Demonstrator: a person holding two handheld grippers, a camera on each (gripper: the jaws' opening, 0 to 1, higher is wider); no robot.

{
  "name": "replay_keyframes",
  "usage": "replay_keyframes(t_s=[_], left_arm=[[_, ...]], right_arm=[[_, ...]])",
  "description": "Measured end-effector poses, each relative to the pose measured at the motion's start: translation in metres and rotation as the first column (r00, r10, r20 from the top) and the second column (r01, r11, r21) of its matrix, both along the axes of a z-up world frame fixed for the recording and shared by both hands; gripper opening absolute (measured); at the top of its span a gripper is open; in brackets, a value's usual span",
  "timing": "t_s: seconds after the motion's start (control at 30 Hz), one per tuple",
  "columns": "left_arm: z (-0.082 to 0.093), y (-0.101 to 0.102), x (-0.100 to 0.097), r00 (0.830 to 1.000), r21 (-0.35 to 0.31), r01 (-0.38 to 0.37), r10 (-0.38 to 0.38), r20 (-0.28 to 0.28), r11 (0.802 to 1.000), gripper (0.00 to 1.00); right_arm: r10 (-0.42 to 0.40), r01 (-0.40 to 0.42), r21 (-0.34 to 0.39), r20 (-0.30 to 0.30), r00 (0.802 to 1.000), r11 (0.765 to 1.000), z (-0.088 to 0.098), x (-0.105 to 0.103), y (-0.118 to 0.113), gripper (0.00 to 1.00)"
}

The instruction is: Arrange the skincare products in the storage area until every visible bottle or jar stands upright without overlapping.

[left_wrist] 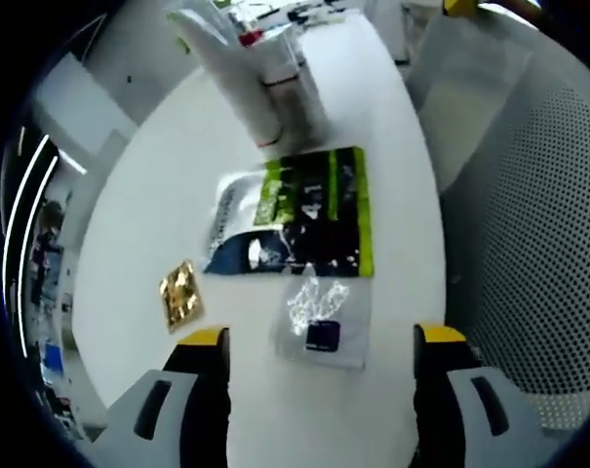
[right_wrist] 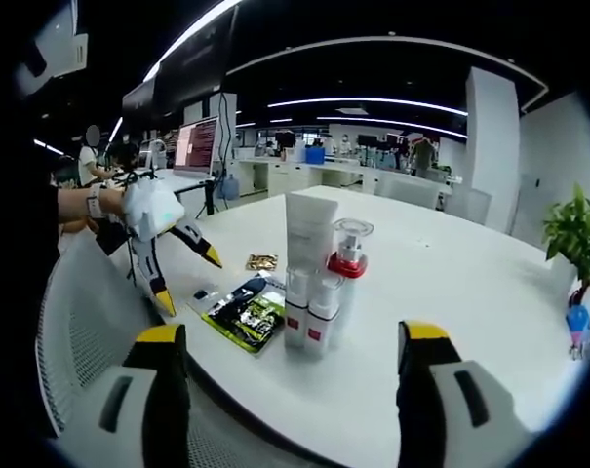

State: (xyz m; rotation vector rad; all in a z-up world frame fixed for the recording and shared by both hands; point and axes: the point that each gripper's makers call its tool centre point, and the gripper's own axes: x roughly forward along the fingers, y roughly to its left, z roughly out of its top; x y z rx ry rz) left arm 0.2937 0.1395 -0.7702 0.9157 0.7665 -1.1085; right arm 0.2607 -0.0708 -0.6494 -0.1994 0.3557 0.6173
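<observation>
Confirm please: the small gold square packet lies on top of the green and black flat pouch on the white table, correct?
Not on top. In the left gripper view the small gold square packet lies apart from the green and black flat pouch, directly on the white table.

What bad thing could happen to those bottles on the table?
The skincare bottles stand packed tight together near the table edge, so a gripper squeezing in for one might knock over its neighbours, maybe off the side. The jar with the red collar sits high on top and looks easiest to topple. The flat green packet and small clear sachet lie close by, so the left gripper, open above them, could snag them.
</observation>
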Motion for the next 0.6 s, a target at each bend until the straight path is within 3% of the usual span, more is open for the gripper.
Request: replay_keyframes(t_s=[0.23,0.33,0.6], left_arm=[[0.016,0.000,-0.001,0.995,-0.115,-0.101,0.098,-0.035,0.988,0.80],[0.021,0.002,-0.002,0.994,-0.121,-0.106,0.101,-0.046,0.987,0.87],[0.036,0.008,0.007,0.990,-0.126,-0.142,0.139,-0.036,0.982,0.91]], right_arm=[[0.002,-0.002,0.002,-0.003,1.000,1.000,0.000,0.000,0.001,0.90],[0.004,-0.004,0.002,-0.005,1.000,1.000,-0.001,0.000,0.001,0.90],[0.001,-0.001,0.018,-0.012,1.000,1.000,-0.001,0.000,0.001,0.92]])
